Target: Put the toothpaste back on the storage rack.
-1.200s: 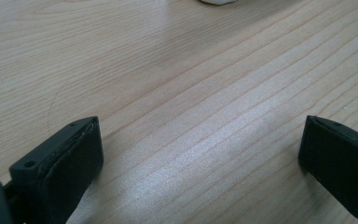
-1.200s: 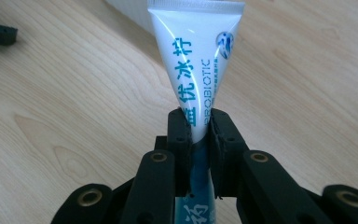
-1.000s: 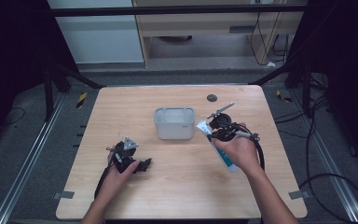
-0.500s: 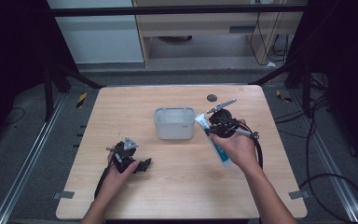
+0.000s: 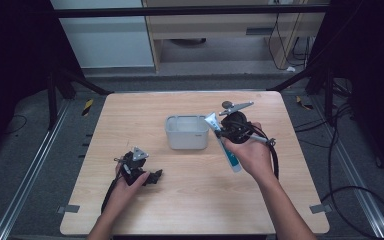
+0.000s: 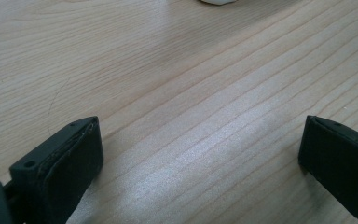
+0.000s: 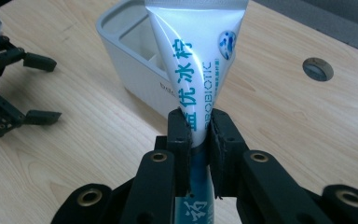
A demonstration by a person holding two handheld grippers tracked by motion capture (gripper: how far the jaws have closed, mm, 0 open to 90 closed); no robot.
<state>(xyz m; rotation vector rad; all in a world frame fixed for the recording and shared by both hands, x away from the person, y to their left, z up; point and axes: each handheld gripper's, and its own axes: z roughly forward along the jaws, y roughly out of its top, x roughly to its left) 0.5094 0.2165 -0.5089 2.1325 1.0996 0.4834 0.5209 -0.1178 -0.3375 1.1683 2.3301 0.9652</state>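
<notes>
1. The white-and-blue plastic toothpaste tube (image 7: 193, 74) is the thing in hand: we hold it clenched at mid-length in the right claw (image 7: 199, 135), its flat crimped end pointing toward the bin and its darker blue end trailing back under the hand.
2. In the high view the tube (image 5: 228, 148) hangs above the right half of the light wooden tabletop (image 5: 195, 200), slanted, with its upper end just beside the right wall of the grey rectangular plastic bin (image 5: 186, 131).
3. We judge that the mid-body grip is chosen so the tube can be swung end-first over the bin's rim; pinching at the end would let it flop.
4. The bin stands open-topped at the middle of the tabletop, and the right gripper view shows dividers inside it (image 7: 140, 42), so a slot seems meant to take the tube upright or leaning.
5. The left claw (image 5: 152, 176) rests low on the near-left part of the tabletop, well apart from the bin; its jaws stand wide and released, with bare wood between them in the left gripper view. We take it to be parked out of the way.
6. A small dark round disc (image 7: 318, 68) lies on the far right of the tabletop, playing no part that we can tell.
</notes>
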